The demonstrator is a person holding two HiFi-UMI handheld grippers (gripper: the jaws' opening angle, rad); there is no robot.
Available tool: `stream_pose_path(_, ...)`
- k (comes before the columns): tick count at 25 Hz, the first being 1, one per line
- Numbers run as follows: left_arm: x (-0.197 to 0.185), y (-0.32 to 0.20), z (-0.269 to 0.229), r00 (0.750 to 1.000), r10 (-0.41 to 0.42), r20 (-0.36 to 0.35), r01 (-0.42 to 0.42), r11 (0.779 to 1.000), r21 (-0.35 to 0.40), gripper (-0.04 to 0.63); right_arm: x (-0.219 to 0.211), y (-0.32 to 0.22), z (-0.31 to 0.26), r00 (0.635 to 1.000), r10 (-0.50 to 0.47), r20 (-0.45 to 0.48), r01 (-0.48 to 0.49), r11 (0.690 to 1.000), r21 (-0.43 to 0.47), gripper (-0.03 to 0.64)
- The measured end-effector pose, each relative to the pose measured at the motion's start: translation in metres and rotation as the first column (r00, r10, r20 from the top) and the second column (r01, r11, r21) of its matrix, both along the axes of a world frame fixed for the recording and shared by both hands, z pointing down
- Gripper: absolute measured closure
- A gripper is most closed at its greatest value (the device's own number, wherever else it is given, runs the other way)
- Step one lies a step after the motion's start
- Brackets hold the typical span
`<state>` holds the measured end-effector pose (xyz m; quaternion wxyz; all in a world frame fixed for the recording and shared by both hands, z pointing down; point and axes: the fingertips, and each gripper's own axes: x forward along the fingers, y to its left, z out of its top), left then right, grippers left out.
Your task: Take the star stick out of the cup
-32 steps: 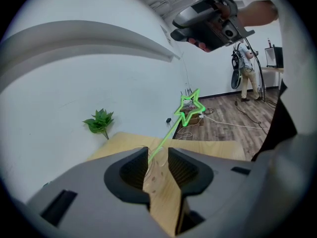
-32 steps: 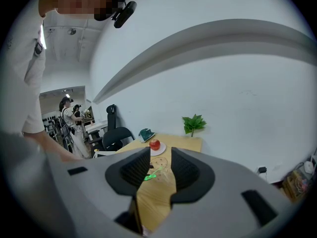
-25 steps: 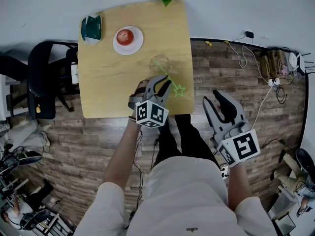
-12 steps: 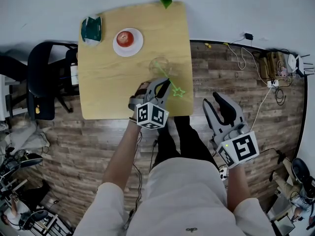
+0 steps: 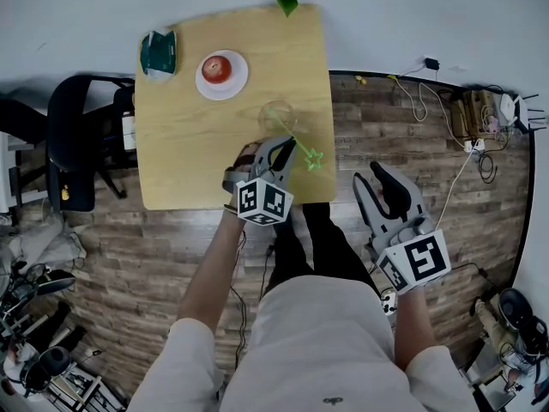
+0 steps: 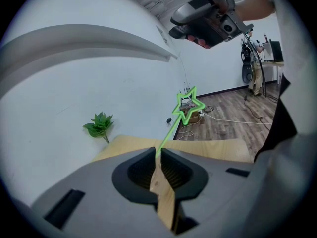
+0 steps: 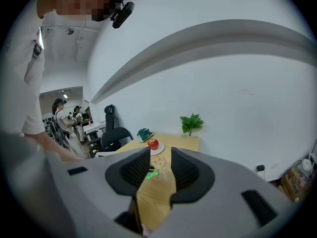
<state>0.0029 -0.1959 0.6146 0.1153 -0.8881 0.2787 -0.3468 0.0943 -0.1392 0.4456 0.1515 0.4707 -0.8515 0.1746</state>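
Your left gripper (image 5: 287, 148) is over the desk's (image 5: 184, 153) near edge, towards its right corner. Its jaws are closing on the star stick (image 5: 298, 142). In the left gripper view, only a thin slit remains between the pads (image 6: 143, 170), with the green shaft pinched at their tips. The star (image 6: 188, 108) sticks out beyond the tips. That view hides the cup behind the gripper body.

From the head view, the clear cup (image 5: 277, 114) is faint, standing near the desk's right edge. The stick's lower end inside it is hard to make out.

Your right gripper (image 5: 386, 187) hangs over the floor, right of the desk, with its jaws apart and nothing between them.
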Motion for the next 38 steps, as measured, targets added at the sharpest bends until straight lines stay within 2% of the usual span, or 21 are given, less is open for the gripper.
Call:
stream_pose_path(6,0.007,0.001,0.003,0.999,0.027,0.026,-0.028,1.000,0.010,0.565,0.004,0.000,0.001,1.000,0.011,0.002,-0.011,1.000,-0.001,0.500)
stream_pose_path(26,0.004,-0.007,-0.010,0.998,0.004,0.055,-0.009,0.997,0.077,0.575,0.007,0.002,-0.007,1.000,0.017,0.005,-0.018,1.000,0.015,0.501)
stream_pose_path(38,-0.004,-0.006,-0.033,0.999,-0.019,0.026,0.016,0.995,0.101,0.578,0.002,0.010,-0.023,1.000,0.020,0.010,-0.020,0.998,0.051,0.502)
